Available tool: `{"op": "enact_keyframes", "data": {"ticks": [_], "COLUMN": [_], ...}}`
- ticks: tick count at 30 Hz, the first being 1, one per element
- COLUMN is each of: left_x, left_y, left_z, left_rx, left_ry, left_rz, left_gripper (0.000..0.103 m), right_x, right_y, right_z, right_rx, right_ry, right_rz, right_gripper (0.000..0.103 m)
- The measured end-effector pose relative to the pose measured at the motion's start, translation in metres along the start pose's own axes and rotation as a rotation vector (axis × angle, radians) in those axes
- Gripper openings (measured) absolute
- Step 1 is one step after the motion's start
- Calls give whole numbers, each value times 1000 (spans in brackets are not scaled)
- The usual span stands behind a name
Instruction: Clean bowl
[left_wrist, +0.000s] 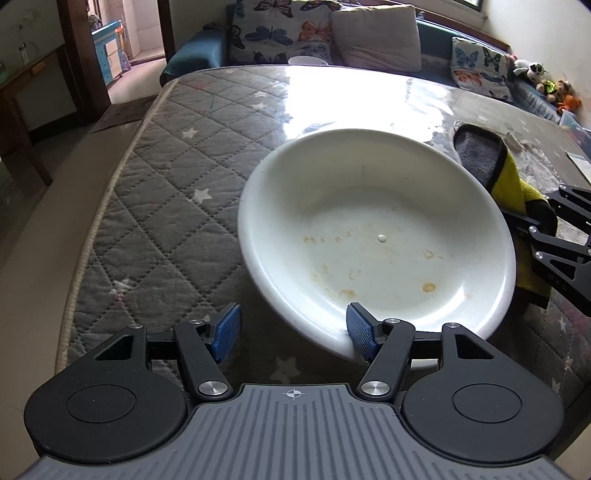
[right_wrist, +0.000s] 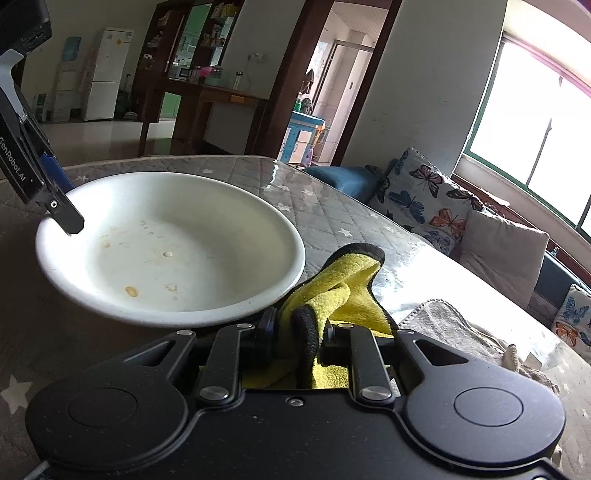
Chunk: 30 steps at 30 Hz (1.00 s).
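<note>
A wide white bowl with orange-brown smears inside sits on the quilted grey table cover. My left gripper is open and straddles the bowl's near rim. Its right blue pad lies at the rim's inner side, while its left pad stands clear outside. In the right wrist view one of its fingers dips over the bowl's far-left rim. My right gripper is shut on a yellow cloth with a black edge, just beside the bowl's right rim.
A pale grey towel lies on the table to the right of the cloth. The table's left edge drops to the floor. A sofa with butterfly cushions runs behind the table, and a small white cup shows at the far edge.
</note>
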<state>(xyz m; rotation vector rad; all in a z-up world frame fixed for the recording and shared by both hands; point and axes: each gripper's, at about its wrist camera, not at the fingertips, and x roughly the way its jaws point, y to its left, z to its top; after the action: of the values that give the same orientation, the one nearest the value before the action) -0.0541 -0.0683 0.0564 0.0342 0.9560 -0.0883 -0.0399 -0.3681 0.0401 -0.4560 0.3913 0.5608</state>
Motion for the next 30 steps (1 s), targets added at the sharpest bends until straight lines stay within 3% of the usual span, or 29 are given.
{"op": "enact_keyframes", "data": {"ticks": [19, 30], "left_x": [2, 19], "left_y": [25, 37], "left_z": [13, 22], "left_rx": [-101, -154], "left_ry": [-8, 30], "left_rz": [33, 10], "left_gripper": [64, 65], "right_x": [-23, -24], "right_y": [-3, -1], "right_z": [24, 46], "right_rx": [25, 67], "right_ry": [-95, -160], "right_rz": [-16, 47], "right_gripper": [22, 22]}}
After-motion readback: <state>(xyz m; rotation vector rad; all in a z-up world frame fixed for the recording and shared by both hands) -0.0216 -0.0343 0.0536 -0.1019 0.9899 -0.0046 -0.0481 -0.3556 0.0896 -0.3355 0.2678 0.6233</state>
